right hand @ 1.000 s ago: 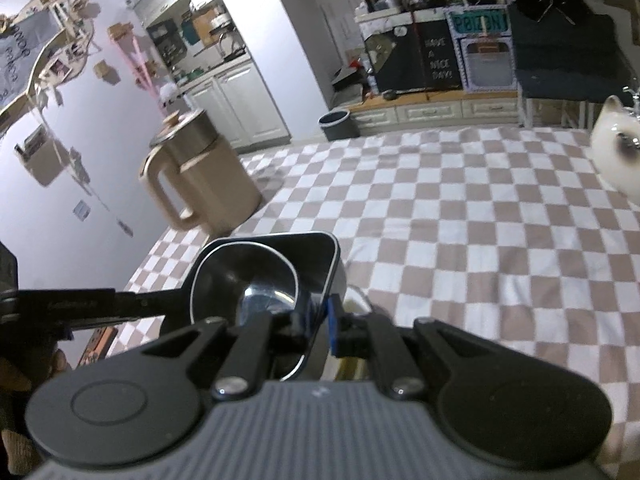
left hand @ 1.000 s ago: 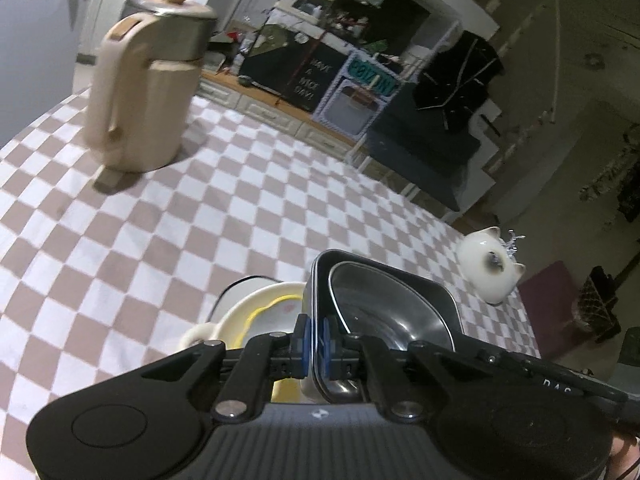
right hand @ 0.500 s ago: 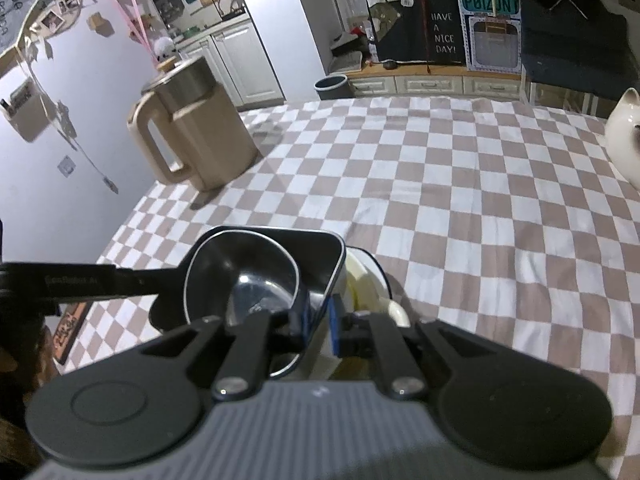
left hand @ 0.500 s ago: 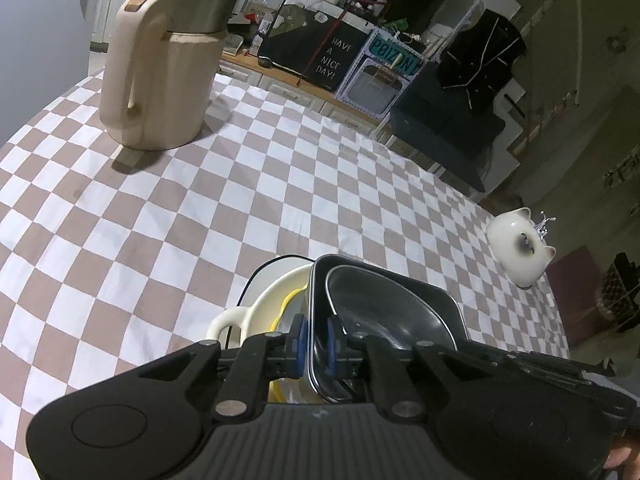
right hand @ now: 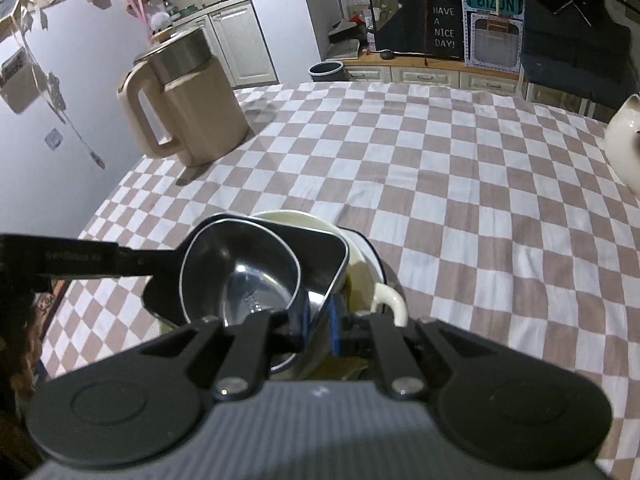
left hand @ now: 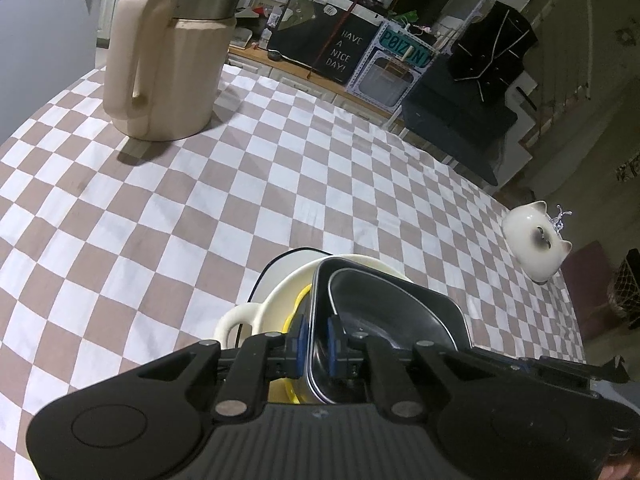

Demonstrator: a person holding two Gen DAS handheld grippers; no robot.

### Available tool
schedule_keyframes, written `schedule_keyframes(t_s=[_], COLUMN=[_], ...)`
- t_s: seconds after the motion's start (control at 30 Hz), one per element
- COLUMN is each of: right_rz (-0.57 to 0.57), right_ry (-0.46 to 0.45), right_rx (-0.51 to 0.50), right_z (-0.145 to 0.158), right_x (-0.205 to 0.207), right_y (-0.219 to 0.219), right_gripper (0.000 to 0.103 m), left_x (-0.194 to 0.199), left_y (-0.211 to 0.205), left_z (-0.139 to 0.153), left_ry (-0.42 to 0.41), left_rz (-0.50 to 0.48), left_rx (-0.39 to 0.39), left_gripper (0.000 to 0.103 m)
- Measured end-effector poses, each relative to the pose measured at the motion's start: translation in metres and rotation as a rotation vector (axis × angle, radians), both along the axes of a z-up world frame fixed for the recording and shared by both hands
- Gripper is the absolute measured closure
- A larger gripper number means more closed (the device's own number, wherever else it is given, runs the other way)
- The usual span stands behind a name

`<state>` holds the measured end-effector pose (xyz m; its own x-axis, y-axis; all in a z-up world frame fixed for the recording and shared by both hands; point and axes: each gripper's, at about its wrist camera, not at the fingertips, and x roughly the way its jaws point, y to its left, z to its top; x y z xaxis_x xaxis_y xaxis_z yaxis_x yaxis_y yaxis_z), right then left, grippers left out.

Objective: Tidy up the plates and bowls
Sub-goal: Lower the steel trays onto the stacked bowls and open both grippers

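Pinching opposite rims of a squarish steel tray (left hand: 400,312), both fingers hold it over a cream ceramic bowl (left hand: 280,300).

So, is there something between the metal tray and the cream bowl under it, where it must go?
Nothing visible blocks it. Both the left gripper and the right gripper pinch the rim of the metal tray, which sits directly over the cream bowl. A smaller steel bowl lies inside the tray.

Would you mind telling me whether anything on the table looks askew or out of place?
The metal tray sits tilted over the cream bowl, gripped on opposite rims by both grippers, not nested. Nothing looks spilled or damaged.
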<state>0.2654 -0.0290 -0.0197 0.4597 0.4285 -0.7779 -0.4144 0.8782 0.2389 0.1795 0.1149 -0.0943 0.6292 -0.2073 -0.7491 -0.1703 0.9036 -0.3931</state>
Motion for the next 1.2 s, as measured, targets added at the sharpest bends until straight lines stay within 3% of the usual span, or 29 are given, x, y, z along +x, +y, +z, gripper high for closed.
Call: schedule_keyframes(t_s=[0.37, 0.57, 0.87, 0.93, 1.0, 1.1, 1.2], right_rz=[0.014, 0.011, -0.045, -0.059, -0.079, -0.107, -0.143], right_ry=[0.007, 0.006, -0.027, -0.044, -0.067, -0.111, -0.155], right_rx=[-0.003, -0.013, -0.015, -0.014, -0.011, -0.013, 0.002], right_z=[-0.001, 0.002, 0.013, 0.017, 0.023, 0.033, 0.043], right_x=[-0.001, -0.003, -0.008, -0.011, -0.015, -0.023, -0.033], right_y=[-0.002, -0.002, -0.012, -0.015, -0.018, -0.022, -0.028], right_gripper=[0.090, 0.088, 0.056, 0.049, 0.034, 0.022, 0.013], left_x=[-0.002, -0.005, -0.014, -0.018, -0.022, -0.030, -0.042], left_y=[-0.001, -0.002, 0.003, 0.005, 0.004, 0.002, -0.002], left_z=[0.000, 0.002, 0.012, 0.017, 0.022, 0.031, 0.043], left_ry=[0.003, 0.004, -0.012, -0.021, -0.036, -0.063, -0.094], left_rz=[-0.004, 0.000, 0.014, 0.018, 0.021, 0.012, 0.006], left_rx=[0.001, 0.005, 0.023, 0.030, 0.035, 0.050, 0.115], left_gripper=[0.092, 0.081, 0.061, 0.053, 0.039, 0.025, 0.014])
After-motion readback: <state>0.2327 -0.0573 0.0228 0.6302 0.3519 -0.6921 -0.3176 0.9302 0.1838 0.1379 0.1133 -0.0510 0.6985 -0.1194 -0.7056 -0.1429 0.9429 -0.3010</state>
